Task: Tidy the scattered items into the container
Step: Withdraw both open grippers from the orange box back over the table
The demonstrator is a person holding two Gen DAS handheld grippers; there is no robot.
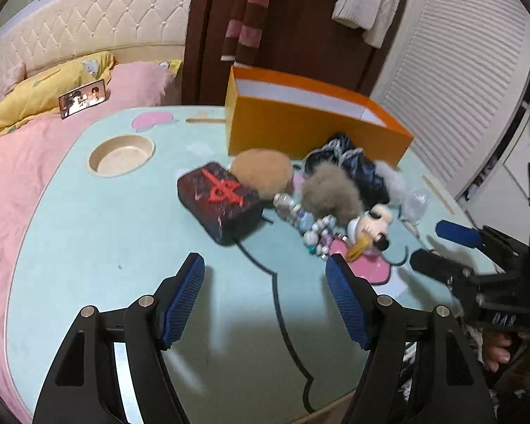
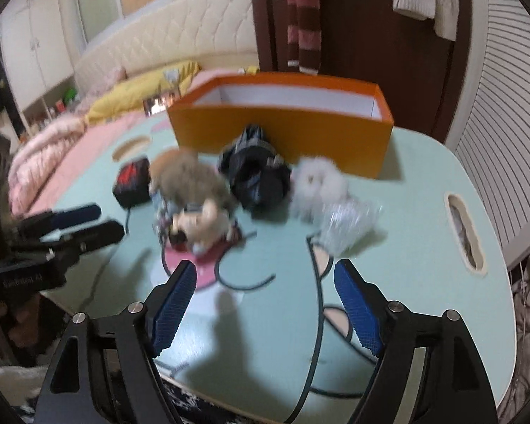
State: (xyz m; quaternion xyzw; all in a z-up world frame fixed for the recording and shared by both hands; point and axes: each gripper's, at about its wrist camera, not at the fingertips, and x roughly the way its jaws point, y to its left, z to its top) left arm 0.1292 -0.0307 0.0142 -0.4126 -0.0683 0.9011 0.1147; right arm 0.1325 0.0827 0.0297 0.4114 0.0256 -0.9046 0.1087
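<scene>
An open orange box (image 1: 300, 120) (image 2: 282, 130) stands at the back of the mint table (image 1: 106, 229). In front of it lie a dark block with a red mark (image 1: 219, 201) (image 2: 132, 180), a tan pompom (image 1: 261, 173), a grey-brown pompom (image 1: 330, 190) (image 2: 190, 180), a dark scrunchie (image 1: 349, 162) (image 2: 254, 173), a white pompom (image 2: 318, 183), a bead string (image 1: 307, 222), a small figurine (image 1: 371, 226) (image 2: 198, 226) and a clear wrapper (image 2: 349, 222). My left gripper (image 1: 265, 265) is open and empty, short of the pile. My right gripper (image 2: 265, 272) is open and empty, also short of it.
A round cup recess (image 1: 122, 155) sits at the table's left. A slot (image 2: 464, 233) is cut near its right edge. A bed with a pink quilt (image 1: 35, 162) and a phone (image 1: 83, 98) lies to the left. A louvred door (image 1: 459, 88) stands to the right.
</scene>
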